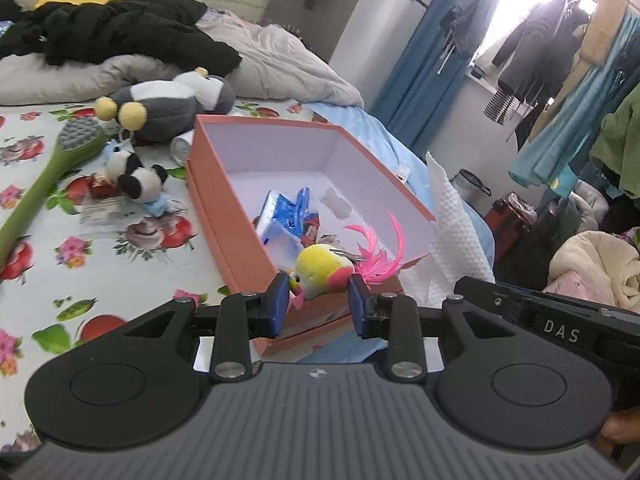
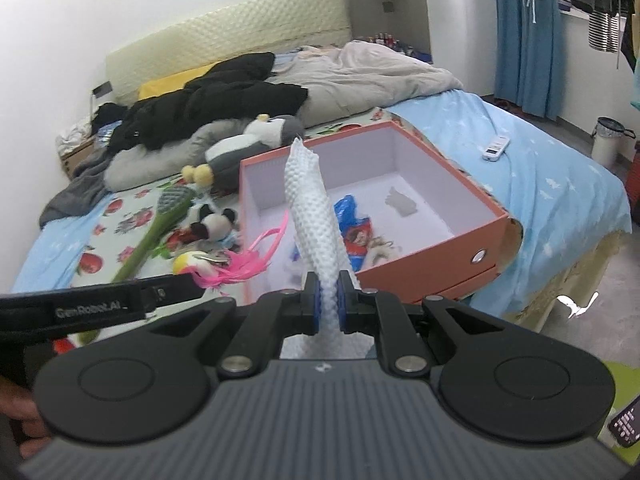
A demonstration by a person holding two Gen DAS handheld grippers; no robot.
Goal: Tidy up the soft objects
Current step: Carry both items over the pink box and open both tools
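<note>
My left gripper [image 1: 320,306] is shut on a small yellow plush bird with pink feathers [image 1: 324,270], held over the near corner of the orange box [image 1: 224,200]. That bird [image 2: 196,266] also shows in the right wrist view, at the tip of the left gripper. My right gripper [image 2: 328,306] is shut on a white dimpled cloth [image 2: 314,208] that stands up between the pads, in front of the orange box [image 2: 424,264]. Inside the box lie blue packets [image 1: 288,216] and a small pale item [image 1: 336,204].
On the flowered sheet left of the box lie a small panda plush [image 1: 136,176], a grey penguin plush [image 1: 176,104] and a green long-handled brush [image 1: 48,172]. Black clothes and a grey quilt [image 1: 280,60] pile behind. A white remote [image 2: 496,148] lies right of the box.
</note>
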